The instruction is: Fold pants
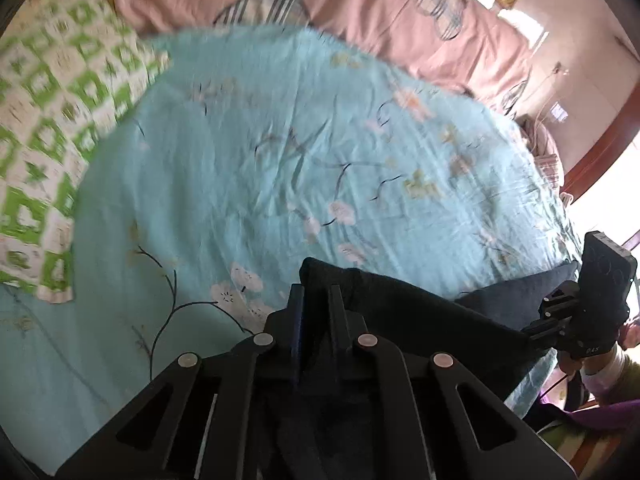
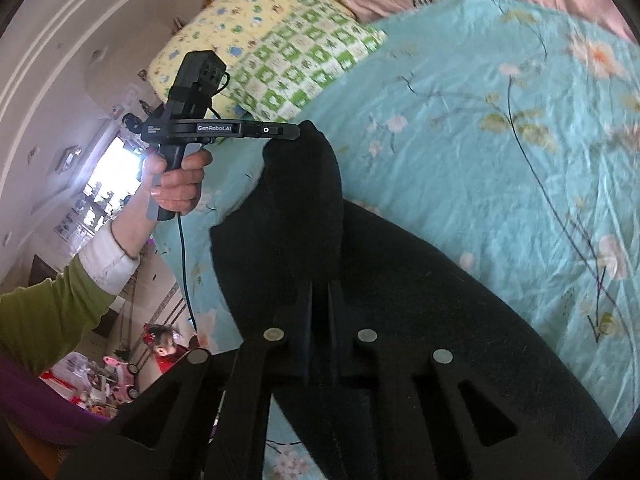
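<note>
Dark navy pants (image 2: 304, 208) hang lifted above the floral bedsheet (image 1: 280, 140), both grippers' jaws pinching the cloth: left gripper (image 1: 316, 300), right gripper (image 2: 320, 300). No fold looks finished; laying flat and folding seem left.

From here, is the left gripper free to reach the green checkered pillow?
Probably not yet: the left gripper is shut on the pants, though open blue bedspread lies between it and the pillow.

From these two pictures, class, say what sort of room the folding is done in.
Most likely a bedroom: the pants are held over a bed with a blue flowered sheet, a pillow and a pink quilt.
</note>
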A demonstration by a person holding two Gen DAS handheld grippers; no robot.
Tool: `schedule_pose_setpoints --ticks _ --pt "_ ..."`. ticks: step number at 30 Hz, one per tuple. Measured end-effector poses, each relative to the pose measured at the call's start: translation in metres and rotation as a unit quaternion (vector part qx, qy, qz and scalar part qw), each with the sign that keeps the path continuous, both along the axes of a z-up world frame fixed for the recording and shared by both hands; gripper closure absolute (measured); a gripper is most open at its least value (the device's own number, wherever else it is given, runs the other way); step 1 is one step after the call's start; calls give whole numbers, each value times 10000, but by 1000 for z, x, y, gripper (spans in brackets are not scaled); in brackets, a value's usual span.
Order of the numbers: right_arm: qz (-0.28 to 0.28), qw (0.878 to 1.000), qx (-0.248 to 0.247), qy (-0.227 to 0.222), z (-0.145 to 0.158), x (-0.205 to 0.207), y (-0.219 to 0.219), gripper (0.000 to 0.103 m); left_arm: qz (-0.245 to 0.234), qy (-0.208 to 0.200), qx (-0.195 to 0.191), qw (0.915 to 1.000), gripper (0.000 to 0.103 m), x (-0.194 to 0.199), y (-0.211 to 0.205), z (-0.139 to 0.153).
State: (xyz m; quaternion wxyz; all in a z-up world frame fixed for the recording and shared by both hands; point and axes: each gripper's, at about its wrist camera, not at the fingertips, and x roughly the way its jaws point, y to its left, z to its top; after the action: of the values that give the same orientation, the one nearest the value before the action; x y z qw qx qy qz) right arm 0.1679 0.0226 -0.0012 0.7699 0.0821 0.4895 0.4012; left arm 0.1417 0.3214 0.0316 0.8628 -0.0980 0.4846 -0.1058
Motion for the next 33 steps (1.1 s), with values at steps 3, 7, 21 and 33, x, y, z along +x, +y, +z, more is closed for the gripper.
schedule_pose_setpoints --ticks 3,7,21,33 --pt "73 9998 1 -169 8 -10 6 96 38 -174 117 9998 96 -18 -9 12" --pt "200 9989 -59 -411 17 -27 13 96 190 -452 83 9988 97 -51 -15 24" --pt "512 9960 -370 -625 4 -74 19 102 1002 -857 -189 9911 98 -149 -24 -2" --pt "190 9933 -629 -947 4 -79 28 40 1778 -526 -1037 9772 96 -187 -7 -38"
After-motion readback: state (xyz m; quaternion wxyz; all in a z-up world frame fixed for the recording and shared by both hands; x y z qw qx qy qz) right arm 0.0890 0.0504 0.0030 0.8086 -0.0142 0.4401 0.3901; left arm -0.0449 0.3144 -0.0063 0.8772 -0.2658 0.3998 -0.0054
